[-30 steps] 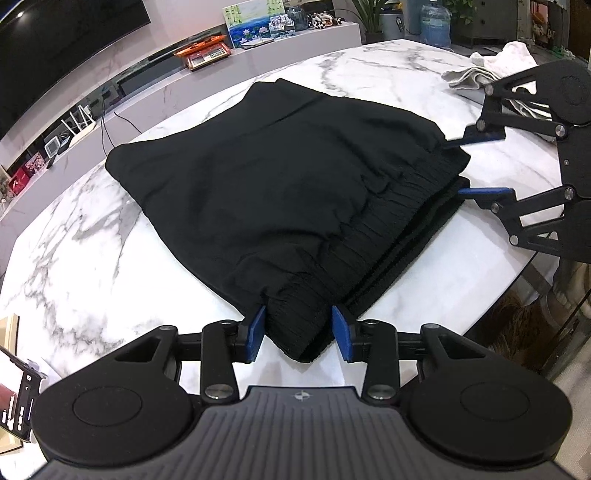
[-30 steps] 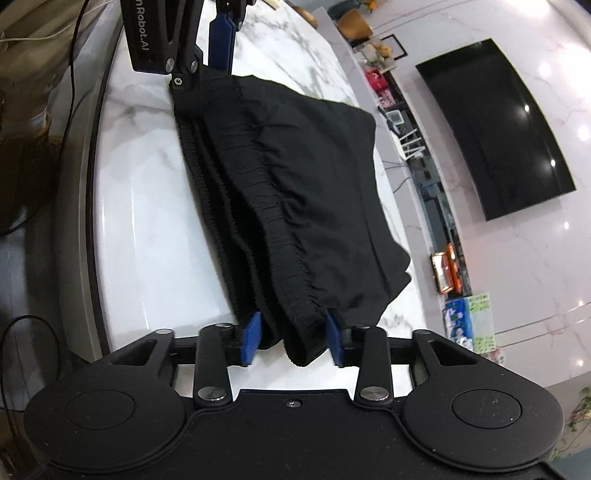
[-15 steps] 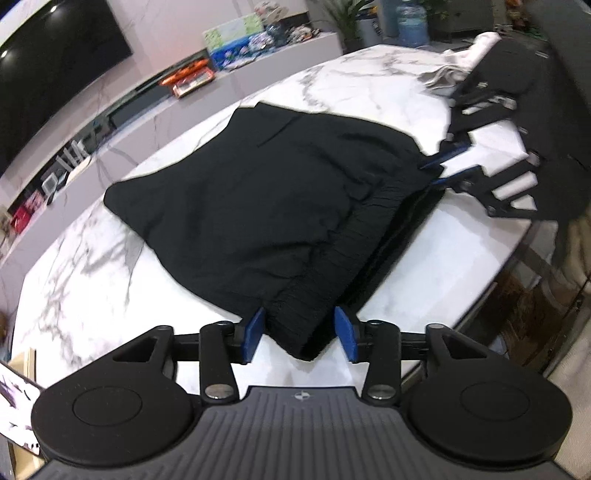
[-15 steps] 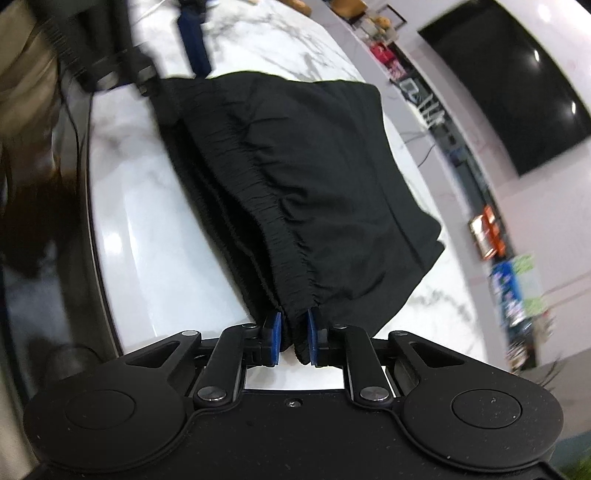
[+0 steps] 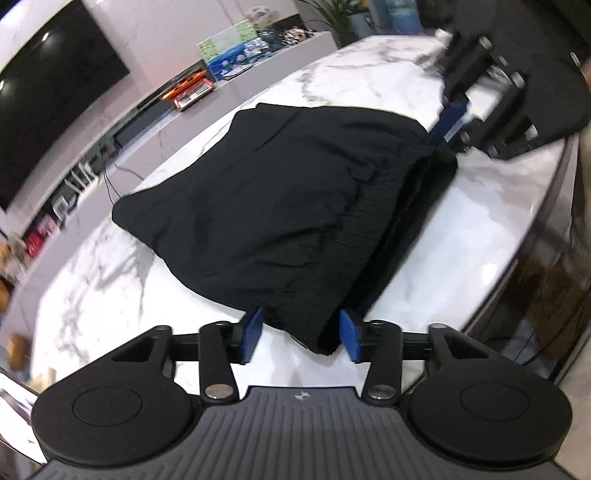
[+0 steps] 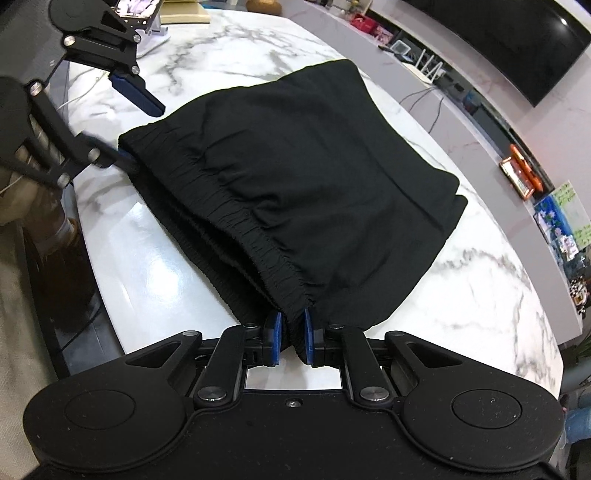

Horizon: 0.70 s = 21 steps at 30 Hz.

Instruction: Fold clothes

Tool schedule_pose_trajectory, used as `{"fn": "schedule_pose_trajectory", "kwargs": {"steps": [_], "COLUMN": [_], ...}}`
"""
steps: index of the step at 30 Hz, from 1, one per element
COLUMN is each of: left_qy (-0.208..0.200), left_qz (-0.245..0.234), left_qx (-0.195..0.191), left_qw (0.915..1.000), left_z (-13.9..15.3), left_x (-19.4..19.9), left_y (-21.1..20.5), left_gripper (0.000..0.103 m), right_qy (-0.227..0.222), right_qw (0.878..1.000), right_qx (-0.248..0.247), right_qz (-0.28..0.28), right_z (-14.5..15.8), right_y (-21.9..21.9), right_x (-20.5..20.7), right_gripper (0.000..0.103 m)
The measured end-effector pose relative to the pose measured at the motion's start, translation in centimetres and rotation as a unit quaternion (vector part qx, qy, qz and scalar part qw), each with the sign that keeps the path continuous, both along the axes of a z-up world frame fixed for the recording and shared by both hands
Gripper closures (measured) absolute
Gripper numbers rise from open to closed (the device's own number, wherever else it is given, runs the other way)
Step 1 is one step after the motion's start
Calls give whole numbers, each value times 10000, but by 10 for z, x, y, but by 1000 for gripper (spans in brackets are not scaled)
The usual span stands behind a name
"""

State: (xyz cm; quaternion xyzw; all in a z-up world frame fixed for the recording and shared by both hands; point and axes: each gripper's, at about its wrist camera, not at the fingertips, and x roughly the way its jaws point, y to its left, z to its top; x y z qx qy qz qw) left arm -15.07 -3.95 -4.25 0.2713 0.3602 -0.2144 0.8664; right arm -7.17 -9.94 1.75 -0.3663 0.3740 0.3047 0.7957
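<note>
Right wrist view, black shorts [image 6: 314,177] lying flat (waistband nearest), right fingers [image 6: 275,332] pinching waistband, left closing.

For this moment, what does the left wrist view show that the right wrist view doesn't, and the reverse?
Only the left wrist view: the left gripper head-on, jaws closing around the waistband corner with gaps beside both pads.

Only the right wrist view: the right gripper shut on the elastic waistband, and a phone on a stand behind.

Both: the black shorts on the marble table, the wall TV, and the opposite gripper at the far waistband corner.
</note>
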Motion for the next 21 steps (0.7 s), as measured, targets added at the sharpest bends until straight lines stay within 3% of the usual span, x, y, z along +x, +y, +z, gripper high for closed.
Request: {"fn": "schedule_pose_trajectory", "kwargs": {"steps": [3, 5, 11, 17, 21], "left_qy": [-45, 49, 367, 878, 1365], "left_qz": [21, 22, -346, -898, -1348], "left_qx": [-58, -15, 554, 1011, 1245], "left_qw": [10000, 10000, 9972, 9869, 9735], "left_z": [4, 6, 17, 47, 70], "left_x": [1, 2, 3, 4, 7], "left_y": [2, 2, -9, -17, -18], "left_gripper": [85, 86, 87, 87, 87], "right_qy": [-63, -68, 141, 514, 937], "right_qw": [10000, 9999, 9995, 9967, 9921], "right_qx": [-33, -46, -164, -344, -398], "right_qz": [48, 79, 249, 519, 728], "right_z": [-1, -1, 9, 37, 63], "right_y": [0, 0, 0, 1, 1], "right_x": [-2, -2, -6, -13, -13], "right_gripper": [92, 92, 93, 93, 93]}}
